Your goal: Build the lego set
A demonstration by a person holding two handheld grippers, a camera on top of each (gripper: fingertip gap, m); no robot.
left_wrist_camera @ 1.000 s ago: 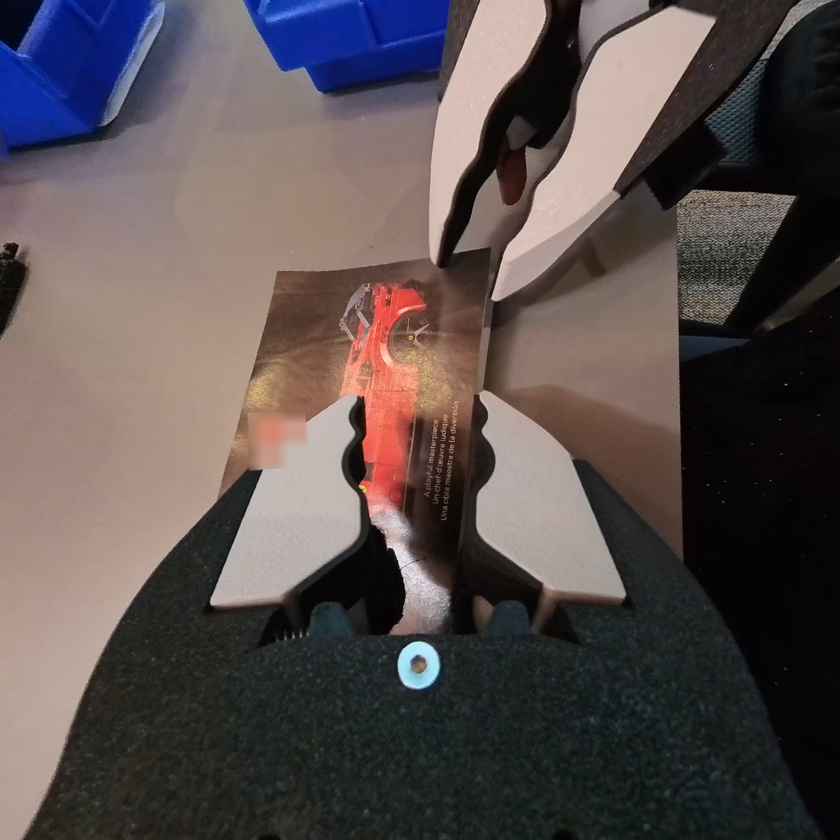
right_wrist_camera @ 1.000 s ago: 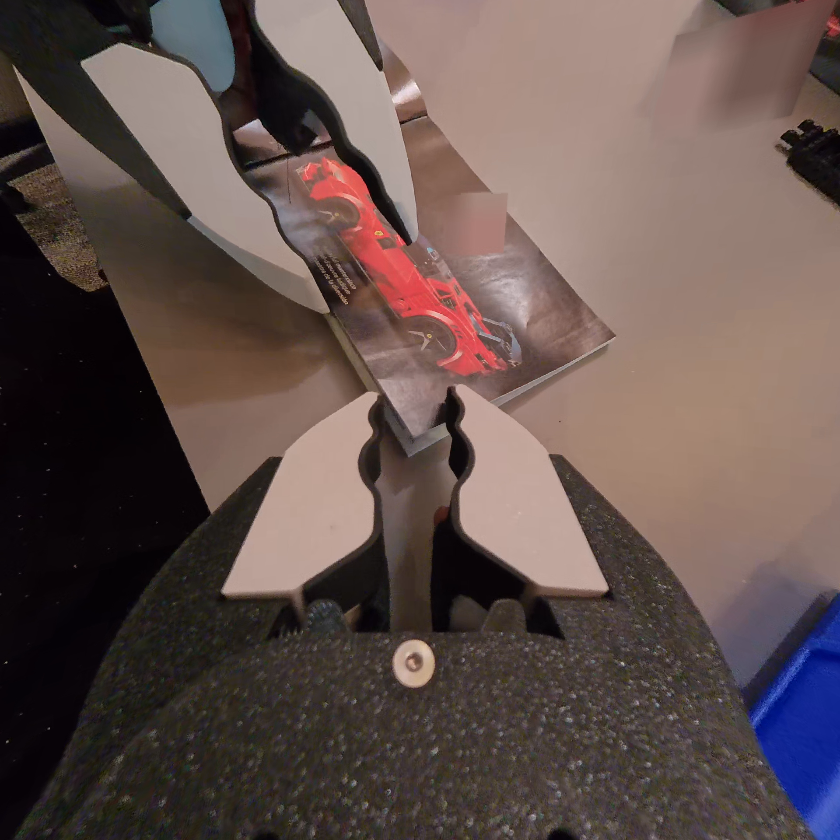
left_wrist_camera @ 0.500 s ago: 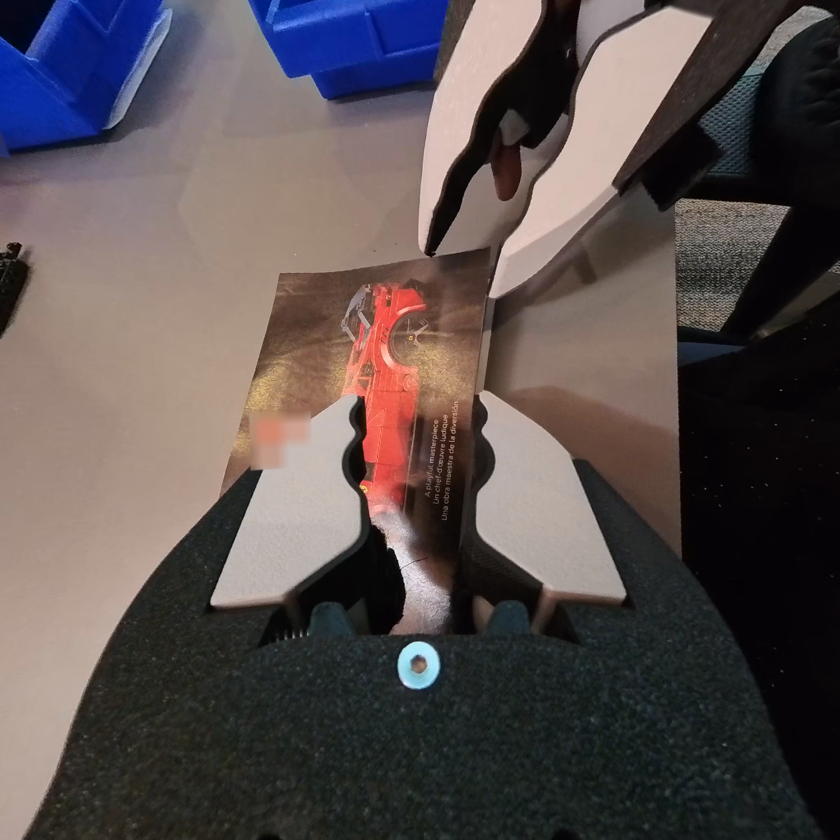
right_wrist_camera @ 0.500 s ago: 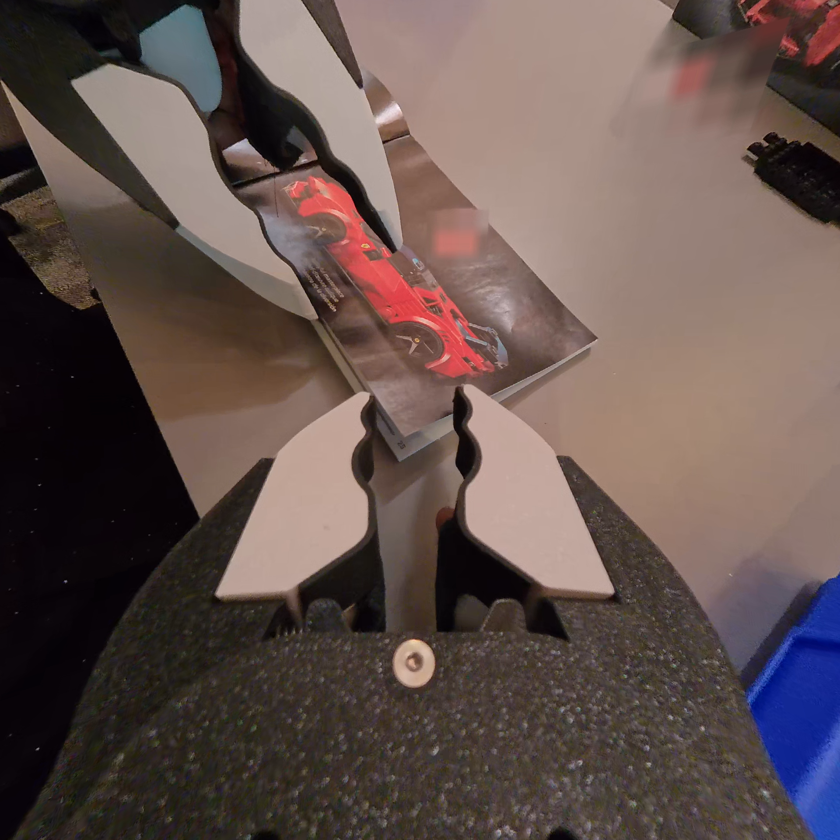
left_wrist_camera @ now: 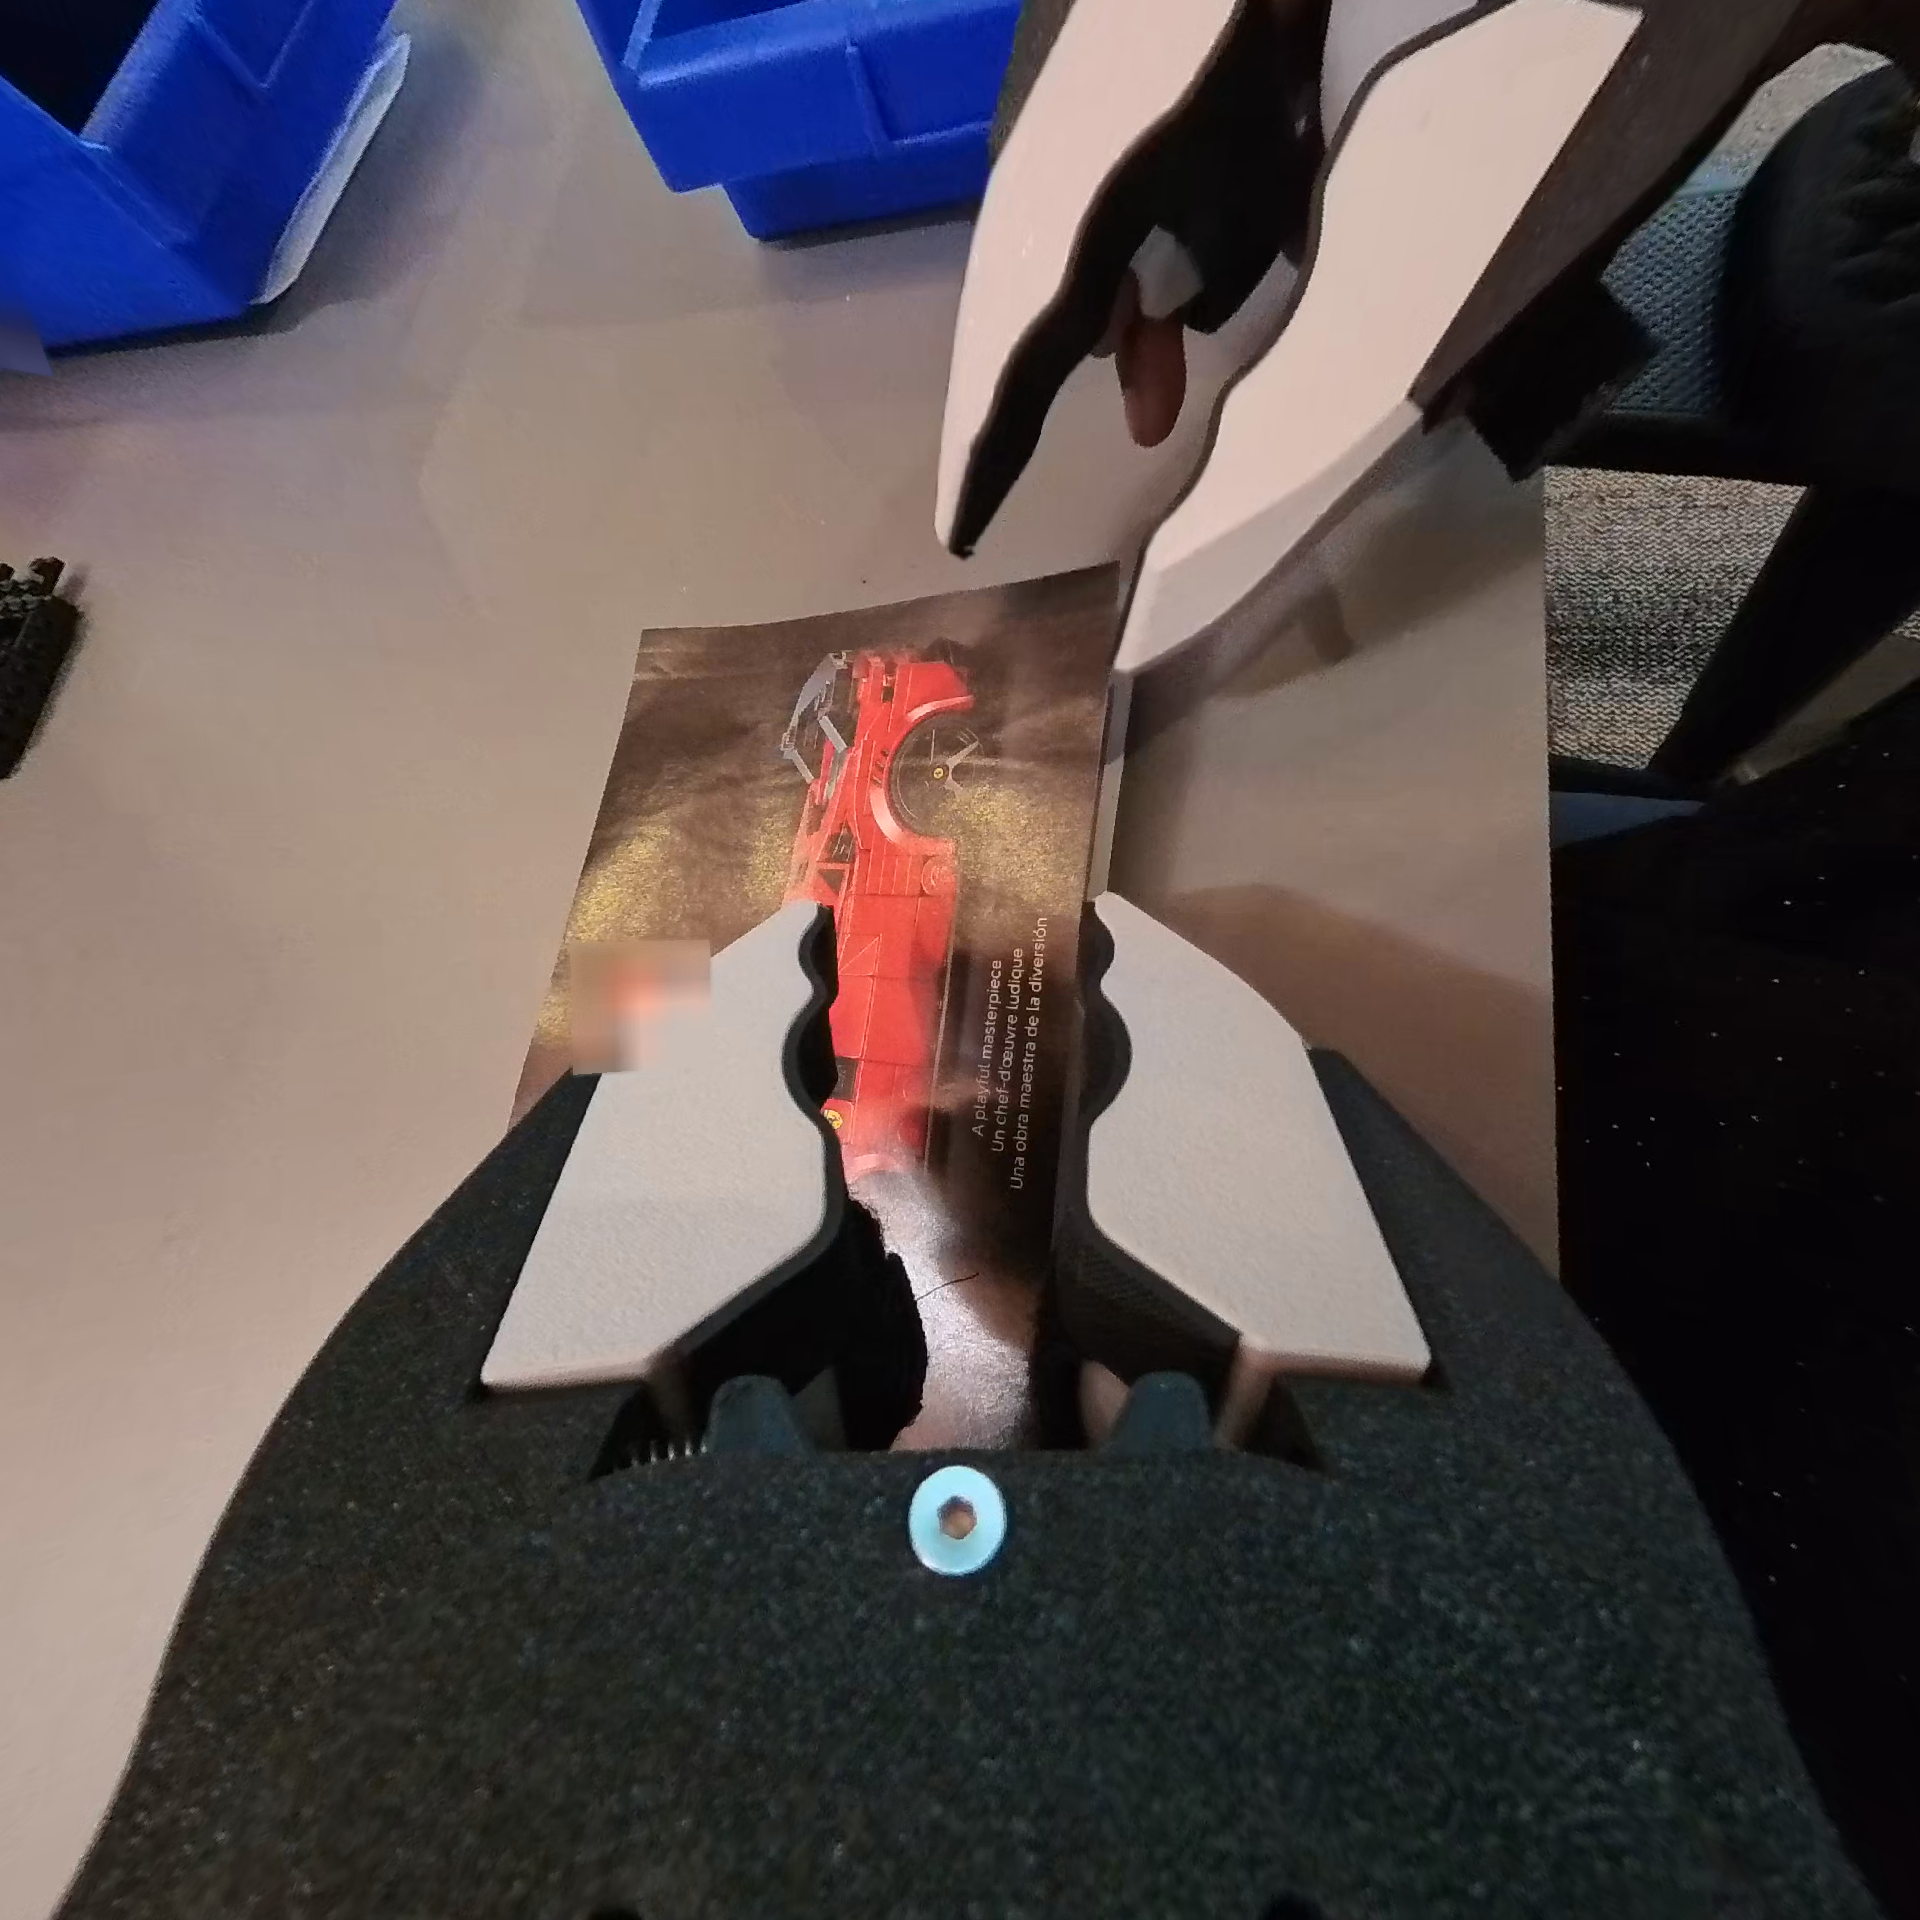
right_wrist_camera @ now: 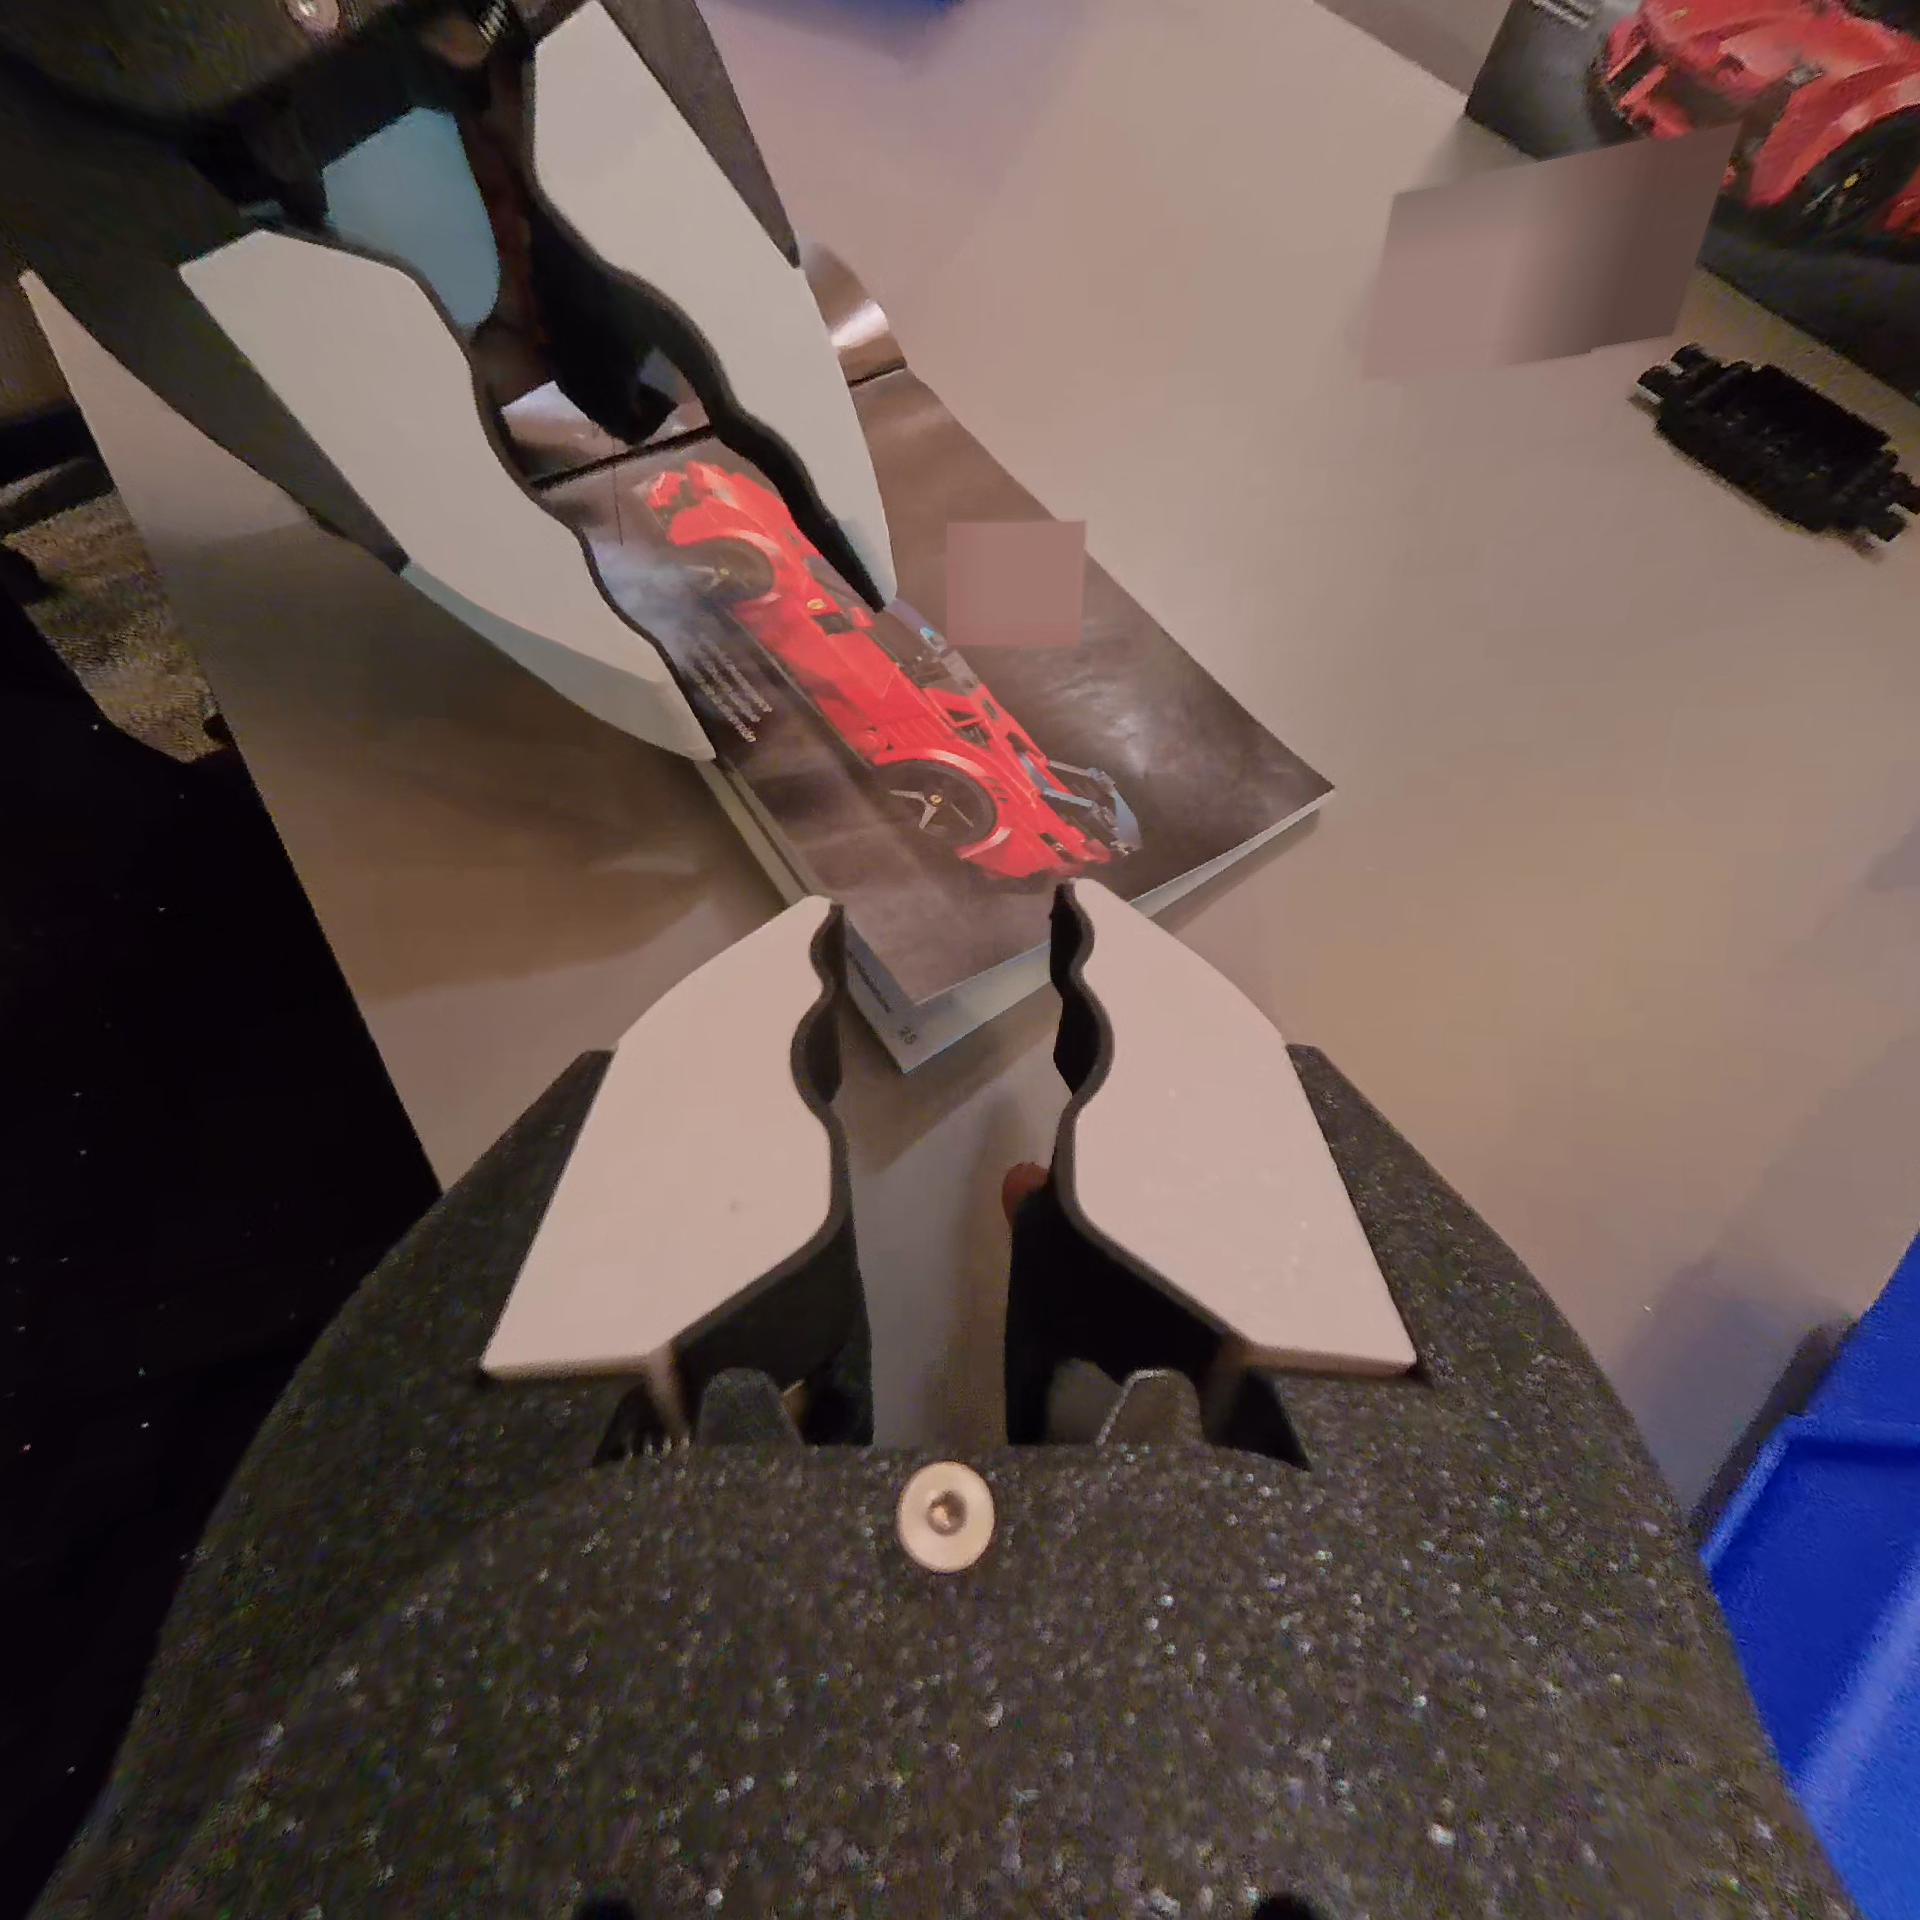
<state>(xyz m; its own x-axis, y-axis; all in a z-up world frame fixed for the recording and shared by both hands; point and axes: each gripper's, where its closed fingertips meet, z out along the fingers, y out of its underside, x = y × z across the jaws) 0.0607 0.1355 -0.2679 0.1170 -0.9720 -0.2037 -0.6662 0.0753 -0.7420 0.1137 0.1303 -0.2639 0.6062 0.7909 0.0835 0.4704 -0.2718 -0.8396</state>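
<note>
Left hand-held gripper (left_wrist_camera: 951, 914) open over booklet (left_wrist_camera: 883, 748) | right hand-held gripper (right_wrist_camera: 945, 904) open at corner

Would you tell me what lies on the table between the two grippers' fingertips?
A booklet with a red car cover spans from the left gripper to the right gripper, in both wrist views.

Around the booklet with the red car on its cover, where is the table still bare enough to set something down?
Bare grey table lies left of the booklet with the red car cover, between the blue plastic bins and the black brick assembly. Crowded over the booklet: the open left gripper and open right gripper.
</note>
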